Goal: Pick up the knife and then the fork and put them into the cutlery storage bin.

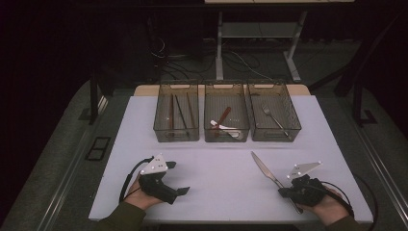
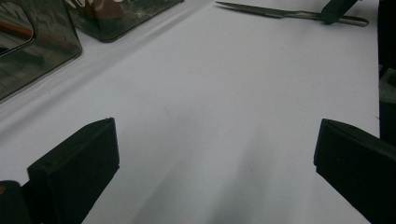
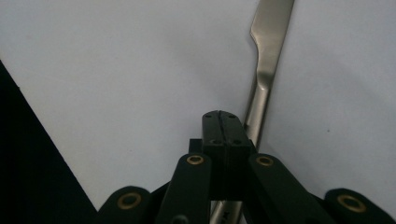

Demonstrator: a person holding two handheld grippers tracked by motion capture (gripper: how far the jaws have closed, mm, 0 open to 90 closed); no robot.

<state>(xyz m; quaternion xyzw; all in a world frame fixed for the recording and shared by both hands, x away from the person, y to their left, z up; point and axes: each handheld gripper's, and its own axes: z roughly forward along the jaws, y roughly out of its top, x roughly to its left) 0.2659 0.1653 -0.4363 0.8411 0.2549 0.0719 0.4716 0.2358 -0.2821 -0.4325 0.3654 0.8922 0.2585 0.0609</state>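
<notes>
A silver table knife (image 1: 263, 166) lies on the white table (image 1: 221, 163) at the front right, blade pointing away towards the bins. My right gripper (image 1: 284, 191) rests low over the knife's handle with its jaws pressed together. In the right gripper view the shut gripper (image 3: 221, 122) sits just left of and above the knife (image 3: 271, 46), which runs underneath rather than between the pads. My left gripper (image 1: 178, 178) sits at the front left with jaws wide apart. In its own view the open left gripper (image 2: 215, 158) has bare table between its jaws, with the knife (image 2: 280, 12) far off.
Three clear bins stand in a row at the back of the table. The left bin (image 1: 176, 136) holds chopsticks, the middle bin (image 1: 226, 137) holds spoons, and the right bin (image 1: 275, 136) holds a fork (image 1: 272, 118). The table's front edge runs just below both hands.
</notes>
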